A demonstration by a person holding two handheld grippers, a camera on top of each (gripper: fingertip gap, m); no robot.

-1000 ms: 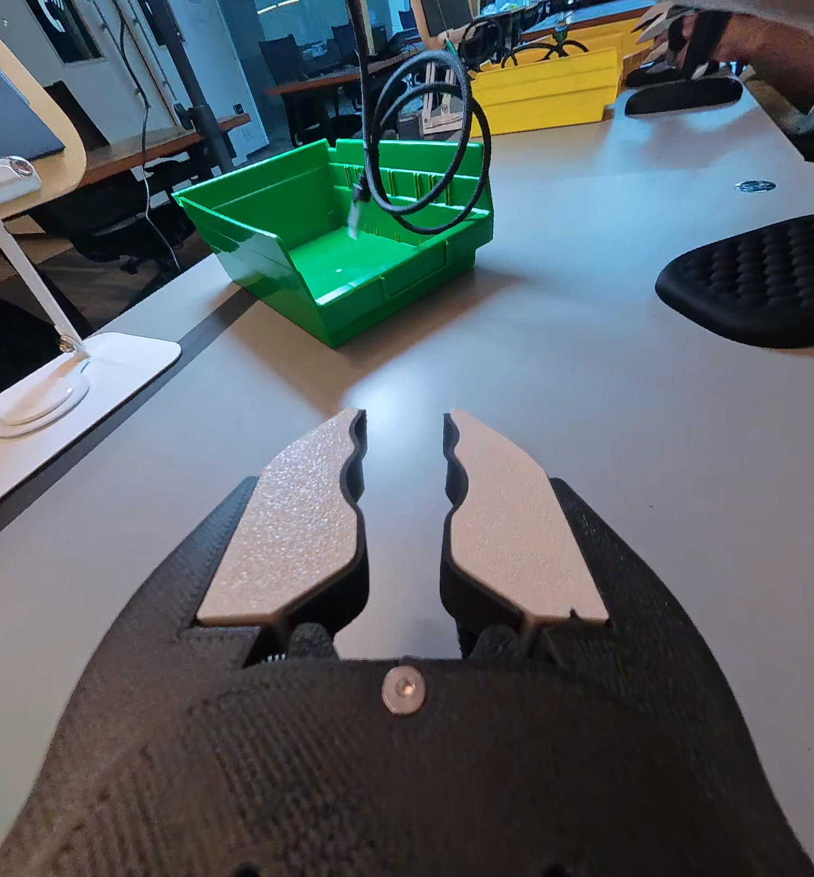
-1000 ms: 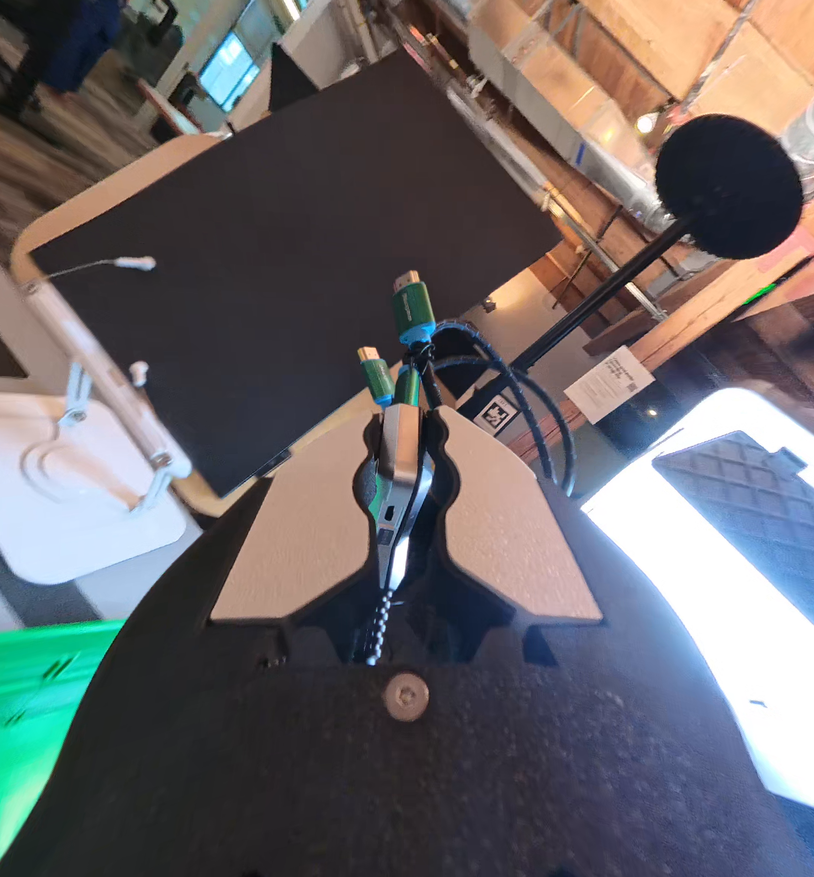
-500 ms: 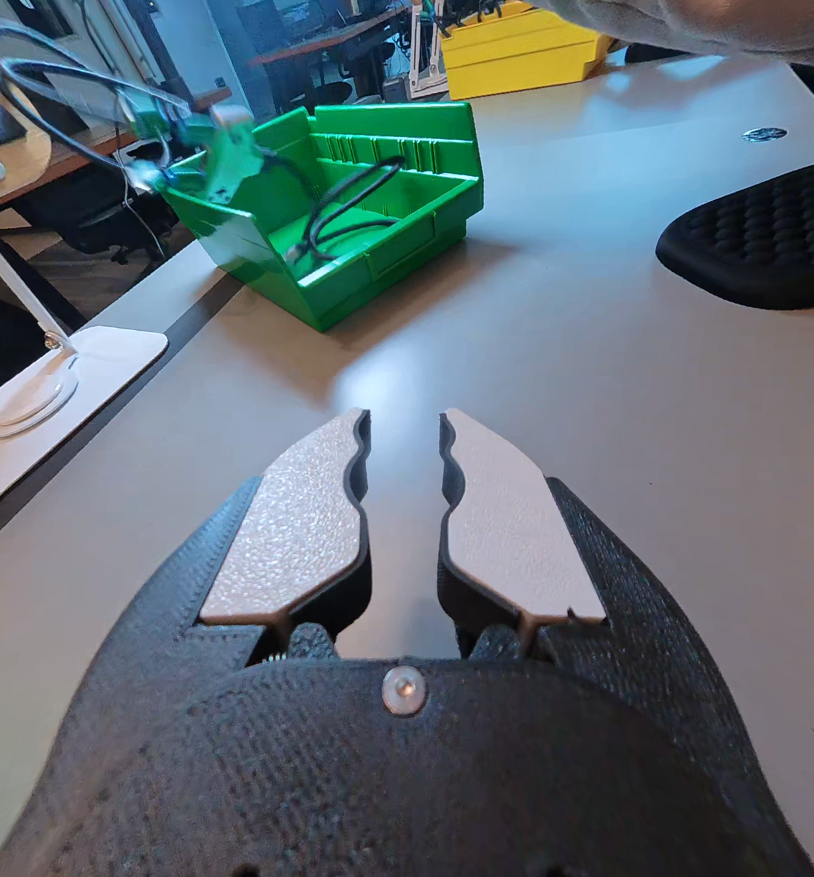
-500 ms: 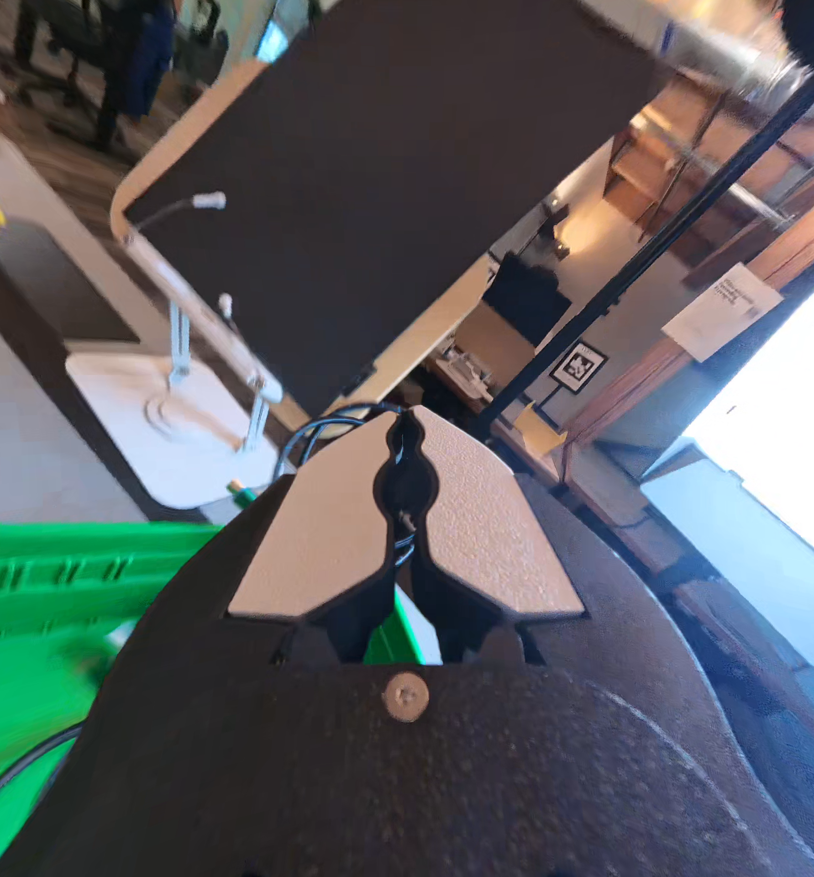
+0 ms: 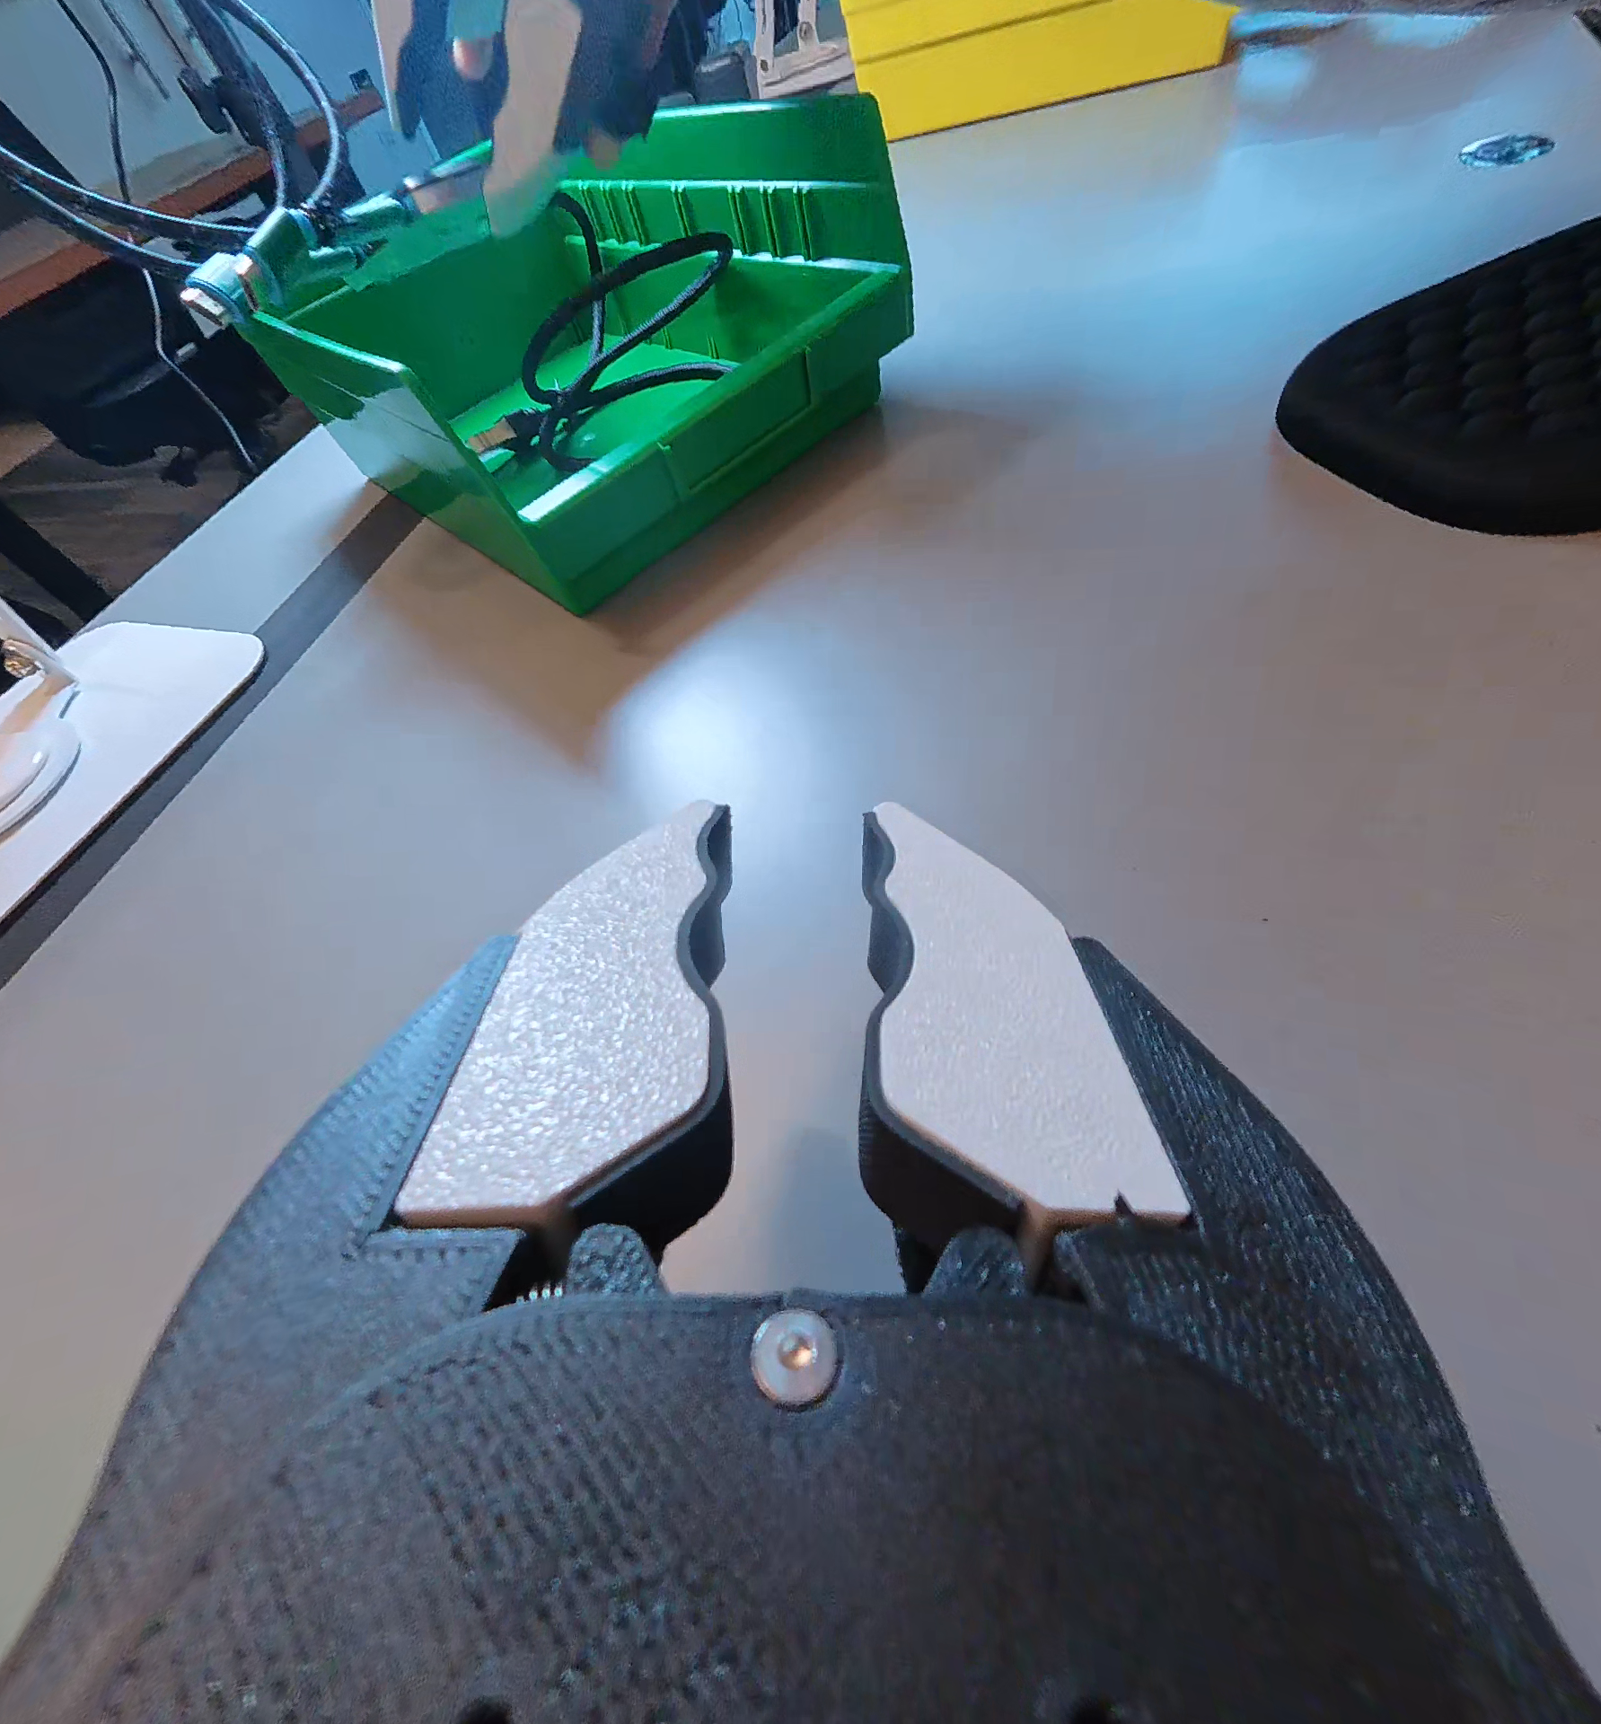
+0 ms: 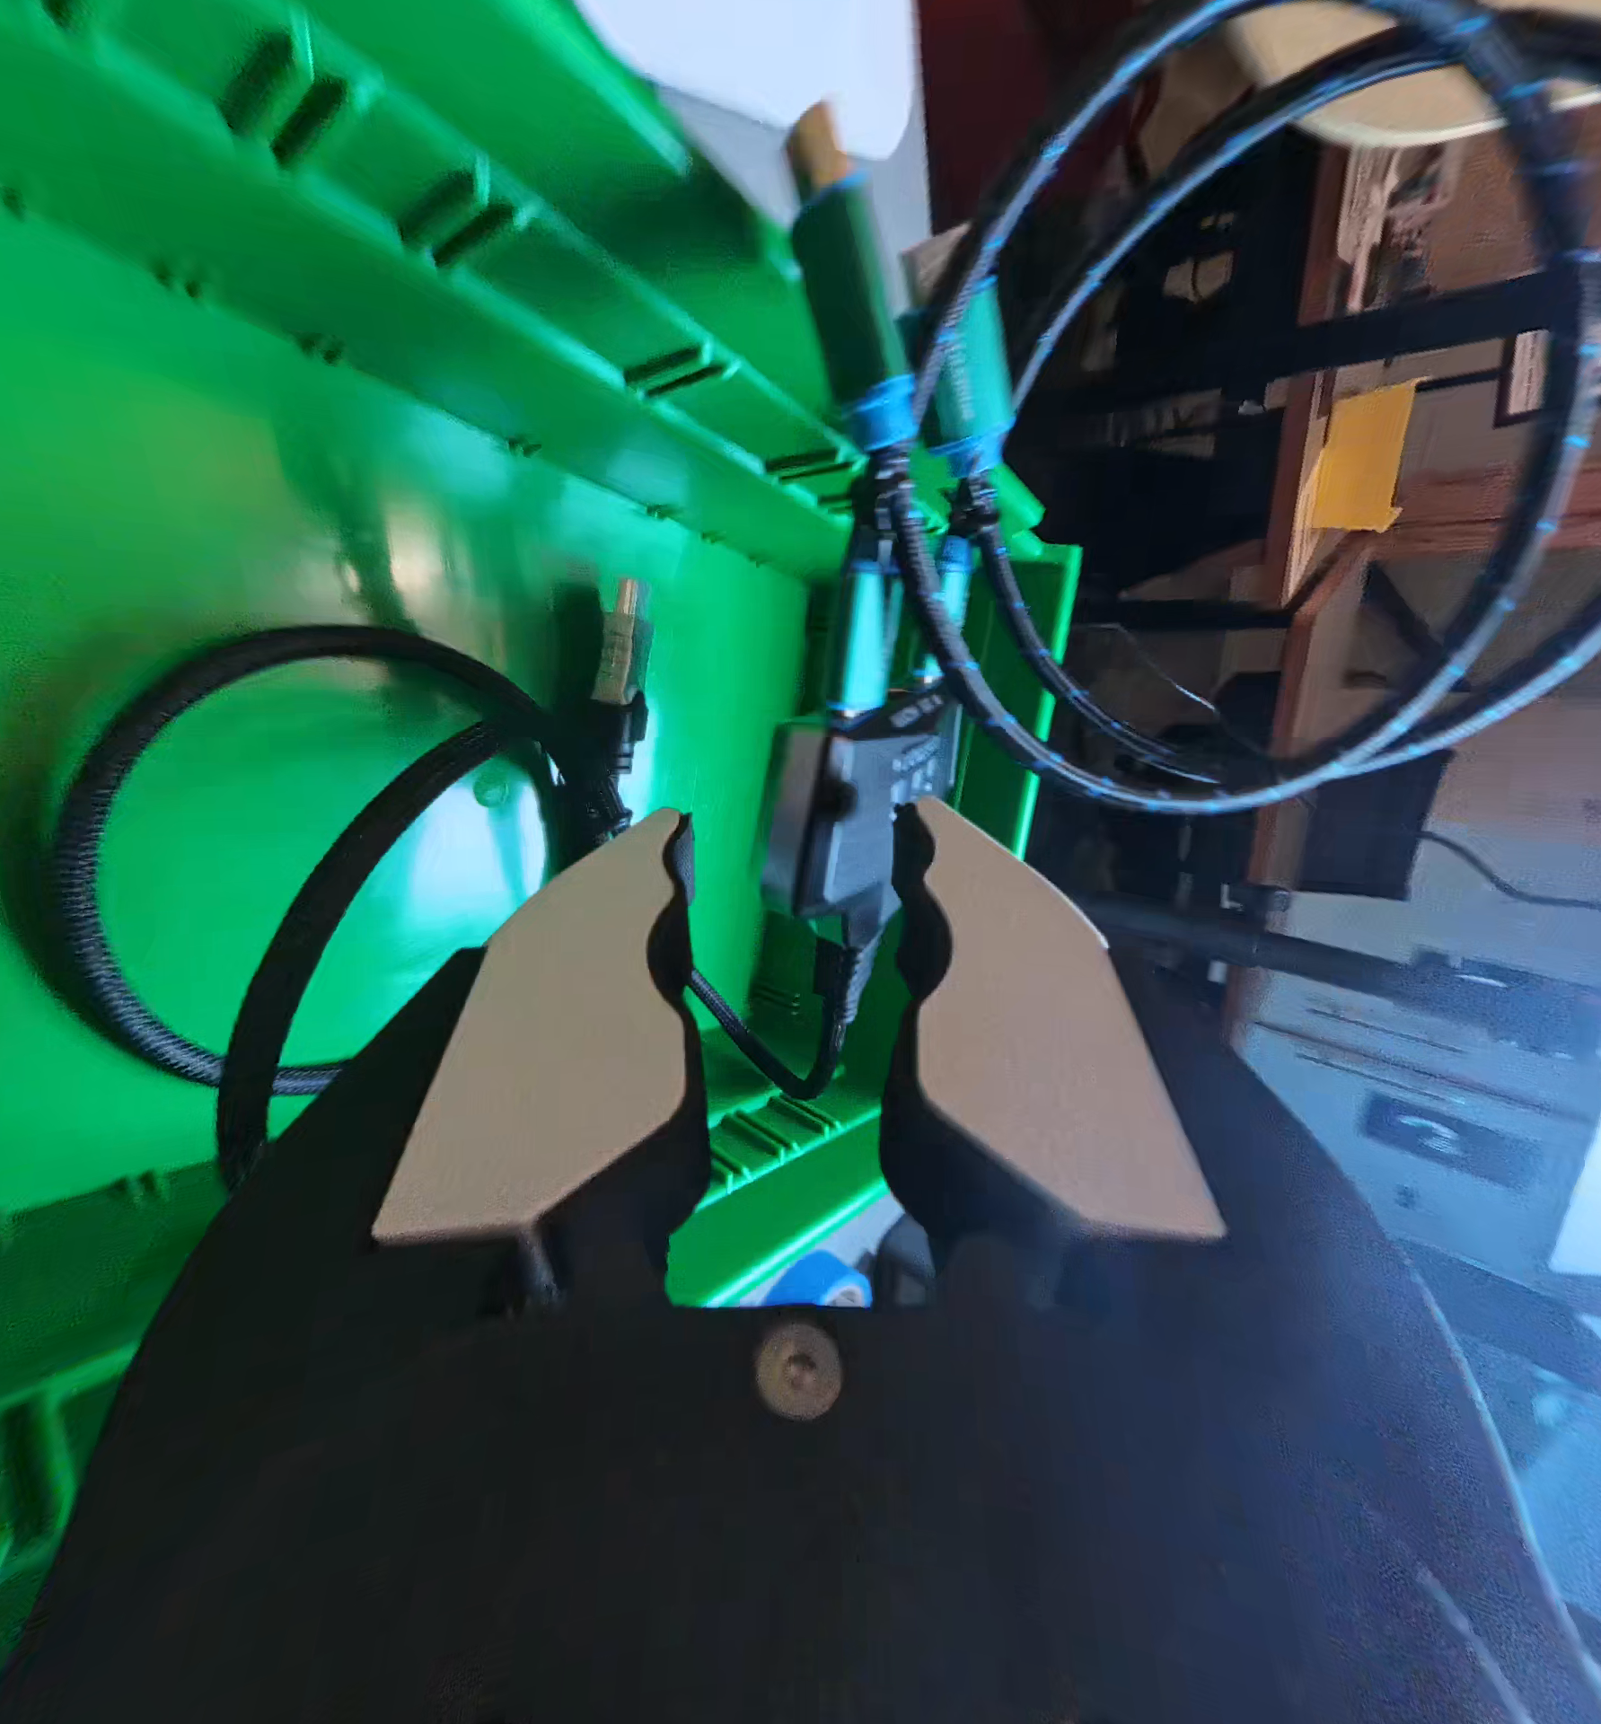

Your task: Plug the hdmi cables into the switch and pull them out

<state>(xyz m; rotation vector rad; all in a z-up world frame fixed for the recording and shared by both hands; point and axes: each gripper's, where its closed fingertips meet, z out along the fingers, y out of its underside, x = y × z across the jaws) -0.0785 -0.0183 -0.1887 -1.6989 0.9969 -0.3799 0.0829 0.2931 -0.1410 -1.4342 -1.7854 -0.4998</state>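
My right gripper [image 6: 792, 826] is open over the green bin [image 6: 330, 392]. The small grey switch [image 6: 848, 793] sits just past its fingertips by the bin's side wall, close to the right finger. Two green HDMI plugs [image 6: 857, 634] are in the switch. Their blue-black braided cables [image 6: 1337, 774] loop out past the bin, with two free green plugs [image 6: 852, 280] above. The switch's own black cable [image 6: 218, 933] coils in the bin. My left gripper [image 5: 796, 821] is open and empty, low over the grey table [image 5: 1151, 700], well short of the bin [image 5: 610, 522].
A black padded rest [image 5: 1505, 373] lies on the table at the right. A white stand base [image 5: 78, 709] sits at the left edge and a yellow bin [image 5: 1011, 47] at the back. The right gripper [image 5: 535, 140] shows blurred above the green bin.
My right gripper has swung down from the air to the green bin and opened, letting go of the switch. The black cable now lies in the bin. My left gripper has barely moved.
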